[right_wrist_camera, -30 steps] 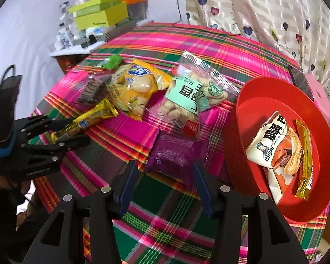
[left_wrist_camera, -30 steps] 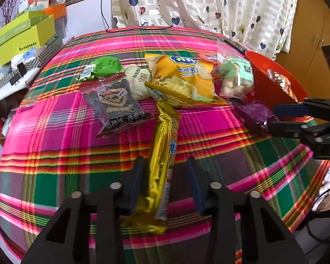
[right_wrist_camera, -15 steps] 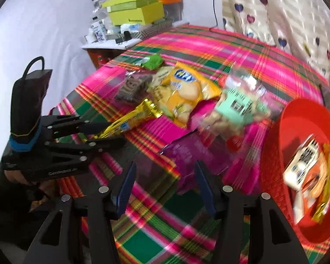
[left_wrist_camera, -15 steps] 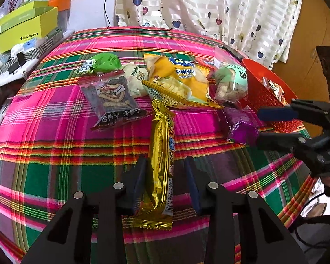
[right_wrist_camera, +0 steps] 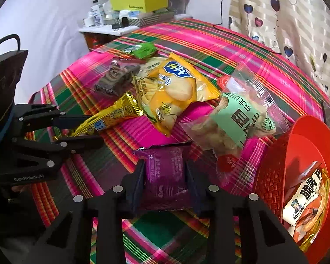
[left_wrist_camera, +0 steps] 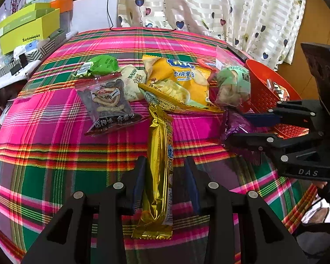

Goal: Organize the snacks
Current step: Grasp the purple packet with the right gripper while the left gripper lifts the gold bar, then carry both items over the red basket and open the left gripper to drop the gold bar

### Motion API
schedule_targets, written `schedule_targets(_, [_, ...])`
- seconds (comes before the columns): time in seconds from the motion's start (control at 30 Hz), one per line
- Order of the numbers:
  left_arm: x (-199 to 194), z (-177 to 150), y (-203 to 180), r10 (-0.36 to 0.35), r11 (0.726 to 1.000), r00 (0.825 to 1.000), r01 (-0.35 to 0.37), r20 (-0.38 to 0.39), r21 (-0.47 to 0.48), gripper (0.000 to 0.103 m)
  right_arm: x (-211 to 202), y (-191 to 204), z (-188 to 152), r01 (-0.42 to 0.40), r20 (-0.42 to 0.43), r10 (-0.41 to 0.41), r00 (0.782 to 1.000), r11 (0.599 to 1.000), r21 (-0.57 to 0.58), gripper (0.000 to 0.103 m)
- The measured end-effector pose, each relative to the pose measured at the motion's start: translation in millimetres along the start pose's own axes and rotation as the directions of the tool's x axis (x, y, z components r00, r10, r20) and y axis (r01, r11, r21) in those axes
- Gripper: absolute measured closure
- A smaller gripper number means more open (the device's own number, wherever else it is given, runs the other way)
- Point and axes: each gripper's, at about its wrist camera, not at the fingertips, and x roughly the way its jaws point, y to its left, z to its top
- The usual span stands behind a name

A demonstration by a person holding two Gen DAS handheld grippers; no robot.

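My left gripper (left_wrist_camera: 165, 178) is open, its fingers on either side of a long gold snack bar (left_wrist_camera: 159, 165) lying on the plaid tablecloth. My right gripper (right_wrist_camera: 165, 176) is open around a purple snack packet (right_wrist_camera: 165, 171), fingers close to its sides; it also shows in the left wrist view (left_wrist_camera: 235, 125). The gold bar appears in the right wrist view (right_wrist_camera: 112, 116) between the left gripper's fingers. A red basket (right_wrist_camera: 308, 145) at the right holds several snack packs (right_wrist_camera: 305, 198).
A yellow potato chip bag (left_wrist_camera: 182, 81), a dark plum packet (left_wrist_camera: 109, 103), a green packet (left_wrist_camera: 99, 66), a pale packet (left_wrist_camera: 132, 81) and a clear bag with green label (right_wrist_camera: 237, 118) lie mid-table. Yellow-green boxes (left_wrist_camera: 26, 28) sit on a side shelf. A curtain (left_wrist_camera: 209, 6) hangs behind.
My right gripper has moved forward so that the purple packet sits between its fingers. My left gripper has stayed around the gold bar, edging slightly forward.
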Motion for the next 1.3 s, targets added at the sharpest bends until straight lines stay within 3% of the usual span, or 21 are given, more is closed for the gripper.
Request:
schedule_targets(0.03, [0,0,-1,0.002,1.000,1.000,-0.002,0.001,-0.003,0.066,-1,0,-1,0.003,0.004,-0.003,1.000,1.000,0.008,0.072])
schedule_targets(0.1, [0,-1,-2,0.010,1.000,1.000,-0.010,0.001,-0.011,0.079,-3,0,-4,0.009,0.012,-0.010,1.000,1.000,0.019,0.073])
schedule_targets(0.4, [-8,-7,-10,-0.017,0.999,1.000,0.017,0.003,-0.038,0.080,-26,8,-17,0.007,0.071,-0.011,0.997,0.998,0.061,0.073])
schedule_targets(0.77, [-41,4,-29,-0.061,0.998,0.995,0.064,0.084,-0.027,0.080,-72,6,-33,0.004,0.188,-0.025,0.982,0.994,0.111,0.073])
schedule_targets(1.3, [-50,34,-78,-0.140,0.990,0.980,0.134,0.145,0.050,0.079,-141,-49,-61,0.076,0.304,-0.155,0.940,0.964,0.255,0.073])
